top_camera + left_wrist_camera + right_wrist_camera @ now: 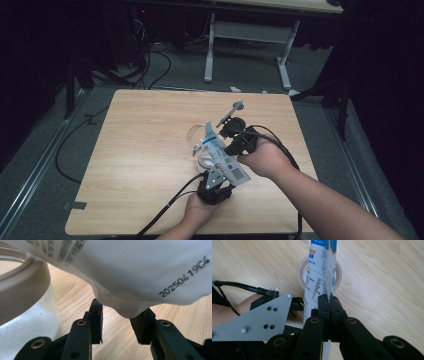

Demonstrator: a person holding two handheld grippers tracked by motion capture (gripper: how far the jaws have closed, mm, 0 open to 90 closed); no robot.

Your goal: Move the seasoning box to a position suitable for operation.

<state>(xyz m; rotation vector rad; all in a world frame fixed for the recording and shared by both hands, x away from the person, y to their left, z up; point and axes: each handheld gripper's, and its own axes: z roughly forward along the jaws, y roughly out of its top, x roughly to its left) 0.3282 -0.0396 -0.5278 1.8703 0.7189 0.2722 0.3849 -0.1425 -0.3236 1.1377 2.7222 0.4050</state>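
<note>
The white printed plastic pouch (pixel 223 156) is held over the clear round glass jar (pixel 199 141) on the pale wood-grain worktop (pixel 140 165). Left gripper (pixel 214 190) fingers pinch its soft, bulging lower corner; right gripper (pixel 329 305) fingers are fully closed on its flat sealed edge. Opening and pouring appear to remain.

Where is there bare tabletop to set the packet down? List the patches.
Free: the left half of the table beyond the jar, and the far strip toward its back edge. Crowded: the near middle, where the left gripper and right gripper hold the packet.
</note>
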